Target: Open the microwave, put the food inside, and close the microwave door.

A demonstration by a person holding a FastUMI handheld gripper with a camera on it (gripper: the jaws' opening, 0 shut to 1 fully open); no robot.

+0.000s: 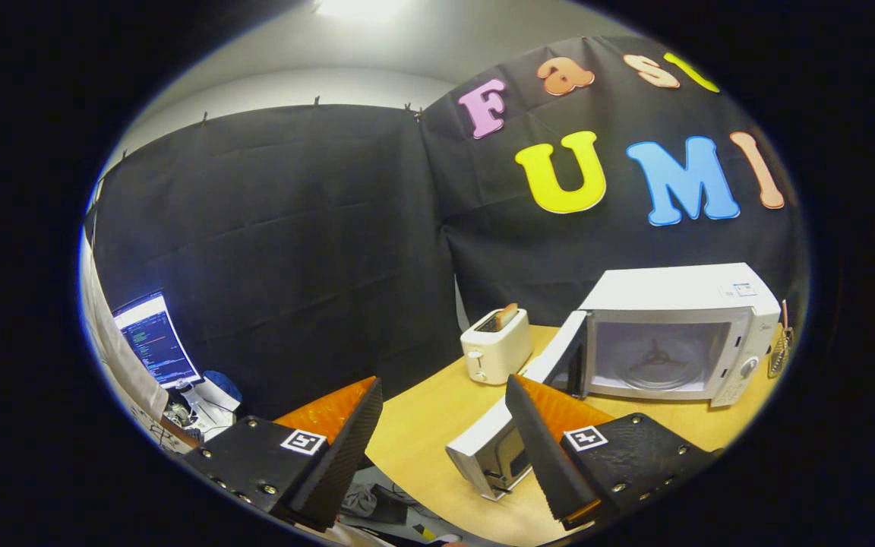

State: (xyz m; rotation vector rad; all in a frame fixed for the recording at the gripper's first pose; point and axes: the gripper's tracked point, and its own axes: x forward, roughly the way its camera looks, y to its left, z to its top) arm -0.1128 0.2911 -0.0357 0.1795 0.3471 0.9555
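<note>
While the gripper (445, 448) hangs above the near edge of the desk (437, 410), its two fingers stand wide apart with nothing between them; it is released and carries no load.

Gripper view: the microwave (673, 334) sits on the far right part of the desk, beyond the right finger. Its door (506, 425) is swung fully open toward the gripper, so the door's free edge lies just ahead of the fingers and partly behind the right one. The cavity is exposed, and a glass turntable (654, 365) is visible inside with nothing on it. A control knob (747, 367) shows on the right of the front panel.

A toaster (496, 346) stands on the desk just left of the microwave, near the door hinge side. A slice of toast (506, 314) stands upright in its slot, with its top above the casing. This appears to be the food for the task, though no other food can be made out. A monitor (155, 339) stands well apart, off the desk.

Assessment: the opening step looks done; loading and closing are not. The slice should be light, dry and rigid but brittle, so a gentle pinch across its exposed upper edge, flat faces to the pads, seems best. The door should swing freely if pushed at its free edge.
</note>
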